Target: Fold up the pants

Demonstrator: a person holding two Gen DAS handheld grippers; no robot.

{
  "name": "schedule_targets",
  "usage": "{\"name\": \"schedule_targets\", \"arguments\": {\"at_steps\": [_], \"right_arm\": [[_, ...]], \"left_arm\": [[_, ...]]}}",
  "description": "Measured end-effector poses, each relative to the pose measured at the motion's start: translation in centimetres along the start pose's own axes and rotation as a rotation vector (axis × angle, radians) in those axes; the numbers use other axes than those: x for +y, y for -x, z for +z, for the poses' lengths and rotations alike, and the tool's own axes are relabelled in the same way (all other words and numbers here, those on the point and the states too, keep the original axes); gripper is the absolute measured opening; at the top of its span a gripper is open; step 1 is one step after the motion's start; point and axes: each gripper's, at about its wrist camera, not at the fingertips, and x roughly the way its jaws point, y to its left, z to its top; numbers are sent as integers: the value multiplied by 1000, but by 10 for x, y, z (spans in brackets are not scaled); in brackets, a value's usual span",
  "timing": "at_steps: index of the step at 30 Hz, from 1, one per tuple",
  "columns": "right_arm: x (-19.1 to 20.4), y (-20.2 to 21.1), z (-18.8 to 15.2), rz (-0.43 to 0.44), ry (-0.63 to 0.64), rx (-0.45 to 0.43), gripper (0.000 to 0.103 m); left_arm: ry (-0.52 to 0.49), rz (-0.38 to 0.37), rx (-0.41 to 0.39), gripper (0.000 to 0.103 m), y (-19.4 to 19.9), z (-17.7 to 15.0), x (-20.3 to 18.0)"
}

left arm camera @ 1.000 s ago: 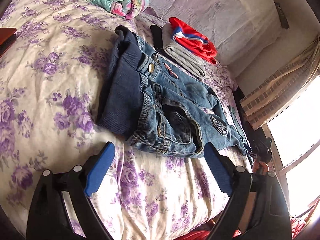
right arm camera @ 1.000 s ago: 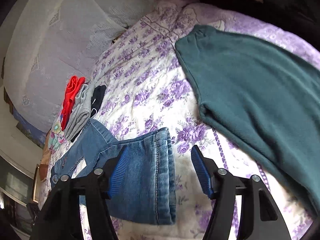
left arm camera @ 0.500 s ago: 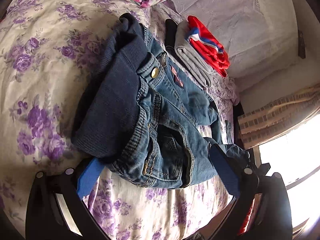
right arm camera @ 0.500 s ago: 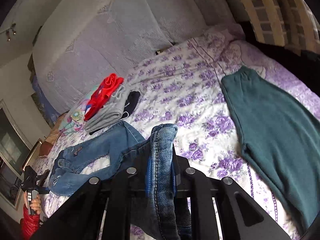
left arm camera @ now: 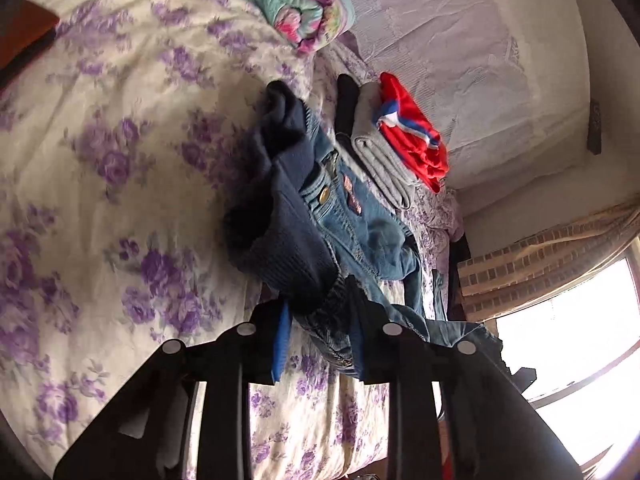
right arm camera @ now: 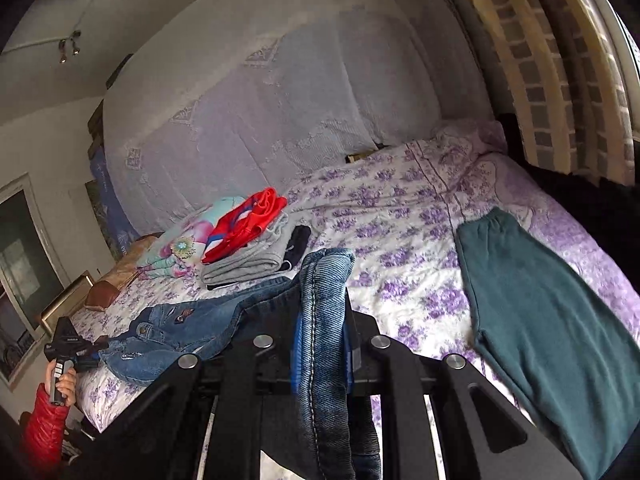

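Observation:
A pair of blue jeans with a dark ribbed waistband lies stretched across the flowered bed. My left gripper is shut on the waist end of the jeans and lifts it off the bed. My right gripper is shut on the leg hem of the jeans, held up above the bed. In the right wrist view the left gripper shows at the far left, at the jeans' waist.
A stack of folded clothes, red on grey, sits by the headboard; it also shows in the right wrist view. A rolled flowered blanket lies beyond. Dark green pants lie flat at the right. Curtain and window are at the right.
Both grippers closed from open: the left on the jeans' waist, the right on the leg hem. Both then rose, lifting the jeans' ends off the bed.

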Motion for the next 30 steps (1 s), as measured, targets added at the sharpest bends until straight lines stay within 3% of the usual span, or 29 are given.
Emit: {"name": "schedule_targets", "arguments": {"at_steps": [3, 4, 6, 7, 8, 9, 11, 15, 18, 23, 26, 29, 30], "right_arm": [[27, 38, -7, 116, 198, -70, 16], [32, 52, -19, 132, 269, -57, 16], [29, 75, -58, 145, 337, 57, 21], [23, 85, -81, 119, 344, 115, 33], [14, 97, -103, 73, 328, 148, 40], [2, 108, -121, 22, 281, 157, 45], [-29, 130, -142, -17, 101, 150, 45], [-67, 146, -149, -20, -186, 77, 50], [-80, 118, -157, -26, -328, 189, 53], [-83, 80, -193, 187, -622, 294, 53], [-61, 71, -204, 239, -632, 314, 50], [-16, 62, -200, 136, -430, 330, 40], [1, 58, -197, 98, -344, 334, 30]], "left_arm": [[-74, 37, -39, 23, 22, -2, -10], [-91, 70, -32, 23, 26, -6, -7], [-96, 124, 24, 25, 25, -16, 14], [-80, 141, 51, 26, 23, -22, 29], [-54, 129, 69, 26, 22, -28, 44], [-35, 73, 62, 26, 25, -31, 55], [-27, 32, 33, 26, 32, -33, 57], [-42, 55, 10, 31, 28, -32, 52], [-86, 71, -18, 32, 25, -35, 48], [-109, 13, -68, 32, 28, -40, 57], [-142, 40, -82, 32, 27, -42, 53], [-174, 50, -107, 33, 26, -45, 51], [-183, 52, -115, 33, 26, -46, 51]]}}
